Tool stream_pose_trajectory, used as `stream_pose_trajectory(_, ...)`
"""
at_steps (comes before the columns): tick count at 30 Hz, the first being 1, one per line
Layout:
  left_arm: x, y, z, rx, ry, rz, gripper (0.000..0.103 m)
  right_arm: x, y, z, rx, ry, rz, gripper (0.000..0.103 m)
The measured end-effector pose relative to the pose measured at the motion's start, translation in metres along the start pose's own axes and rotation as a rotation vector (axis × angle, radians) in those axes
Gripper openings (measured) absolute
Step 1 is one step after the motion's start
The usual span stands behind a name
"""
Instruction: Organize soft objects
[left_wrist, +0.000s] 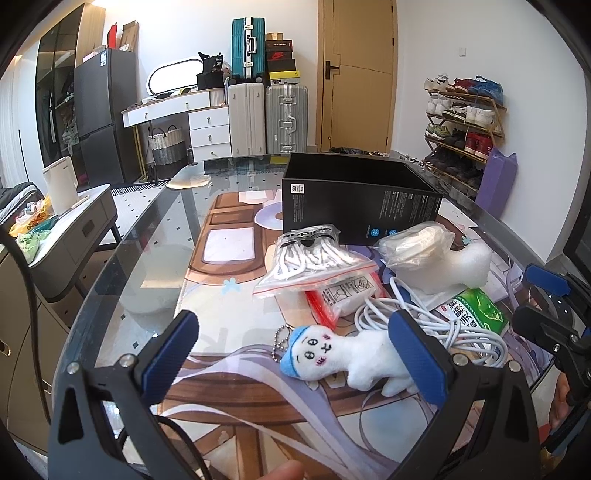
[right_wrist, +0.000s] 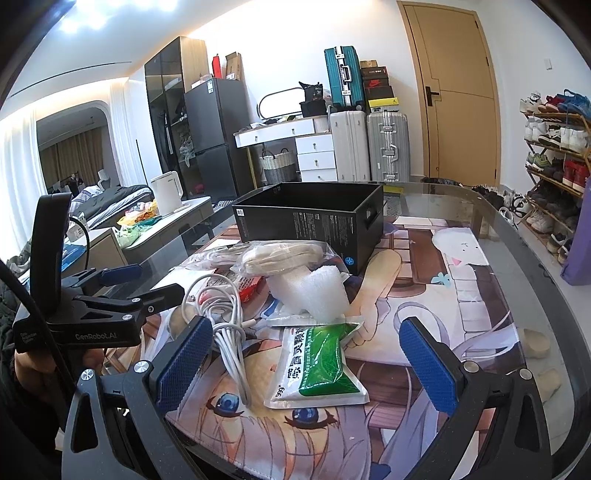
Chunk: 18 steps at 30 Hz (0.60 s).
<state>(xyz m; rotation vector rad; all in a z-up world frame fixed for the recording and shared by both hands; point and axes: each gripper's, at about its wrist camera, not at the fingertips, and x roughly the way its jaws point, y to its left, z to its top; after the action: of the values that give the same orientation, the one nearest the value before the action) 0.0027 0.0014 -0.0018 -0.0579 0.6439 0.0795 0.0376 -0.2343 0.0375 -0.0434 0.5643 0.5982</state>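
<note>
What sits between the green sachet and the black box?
In the right wrist view, a white foam block lies behind the green sachet, with a bagged beige bundle on it, just before the black box.

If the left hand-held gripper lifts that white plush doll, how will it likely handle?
The plush doll looks stuffed and fuzzy, so it will probably squash between the fingers and weigh little. Its limbs would likely flop. The ball chain at its head would probably dangle, and the body lies against the white cable, which might drag along.
</note>
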Motion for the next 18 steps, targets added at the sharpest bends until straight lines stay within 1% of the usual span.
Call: stream_pose_trajectory(18,-0.0022,0.0039,-0.0057,-0.008,0.013,0.017,0.103,0.0012,0.0001,-0.0027,-0.007,0.016,-0.015,0.103)
